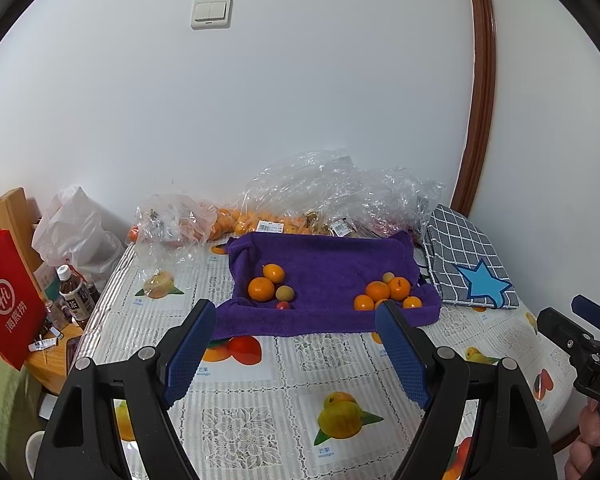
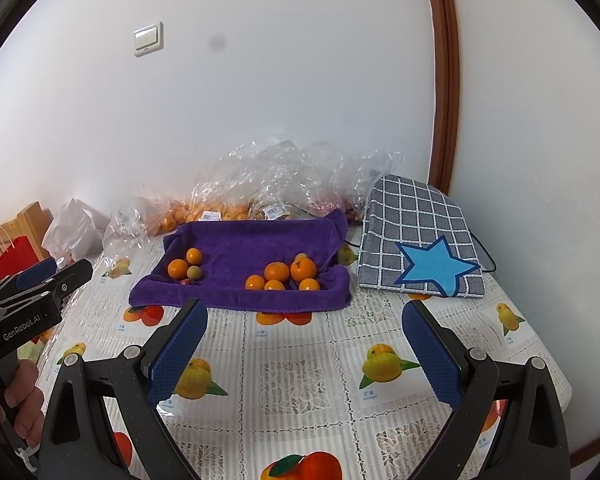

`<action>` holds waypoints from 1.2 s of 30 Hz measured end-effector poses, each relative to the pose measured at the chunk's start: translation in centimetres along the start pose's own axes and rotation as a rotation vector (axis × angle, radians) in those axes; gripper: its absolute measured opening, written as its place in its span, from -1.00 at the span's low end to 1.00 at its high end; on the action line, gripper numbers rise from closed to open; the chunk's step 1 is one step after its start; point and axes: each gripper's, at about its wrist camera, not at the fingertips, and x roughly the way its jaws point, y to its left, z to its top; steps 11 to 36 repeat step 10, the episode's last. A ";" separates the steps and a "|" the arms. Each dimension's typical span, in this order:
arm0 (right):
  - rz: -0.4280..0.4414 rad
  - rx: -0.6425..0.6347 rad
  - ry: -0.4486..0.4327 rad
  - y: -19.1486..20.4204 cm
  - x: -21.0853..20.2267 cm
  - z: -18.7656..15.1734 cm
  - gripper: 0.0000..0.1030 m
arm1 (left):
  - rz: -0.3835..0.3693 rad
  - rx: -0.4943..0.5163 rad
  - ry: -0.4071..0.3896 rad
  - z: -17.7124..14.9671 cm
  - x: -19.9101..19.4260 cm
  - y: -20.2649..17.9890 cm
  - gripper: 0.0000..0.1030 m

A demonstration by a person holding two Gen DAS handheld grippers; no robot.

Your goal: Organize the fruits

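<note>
Fruit sits in two small clusters on a purple towel (image 2: 260,248) draped over a tray, far across the table (image 2: 300,380): mandarins (image 2: 277,272) to the right, a smaller mixed group (image 2: 184,267) to the left. Both the left gripper (image 1: 296,344) and right gripper (image 2: 304,340) hang released and empty, short of the towel. Mandarins look light, round and prone to rolling; soft skin bruises, so I'd pinch gently across the widest part.
</note>
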 end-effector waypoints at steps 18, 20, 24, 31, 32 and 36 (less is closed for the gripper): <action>0.002 0.000 -0.003 0.1 0.0 -0.1 0.88 | 0.001 0.001 0.001 0.1 -0.1 -0.1 0.57; 0.002 0.000 -0.003 0.1 0.0 -0.1 0.88 | 0.001 0.001 0.001 0.1 -0.1 -0.1 0.57; 0.002 0.000 -0.003 0.1 0.0 -0.1 0.88 | 0.001 0.001 0.001 0.1 -0.1 -0.1 0.57; 0.002 0.000 -0.003 0.1 0.0 -0.1 0.88 | 0.001 0.001 0.001 0.1 -0.1 -0.1 0.57; 0.002 0.000 -0.003 0.1 0.0 -0.1 0.88 | 0.001 0.001 0.001 0.1 -0.1 -0.1 0.57; 0.002 0.000 -0.003 0.1 0.0 -0.1 0.88 | 0.001 0.001 0.001 0.1 -0.1 -0.1 0.57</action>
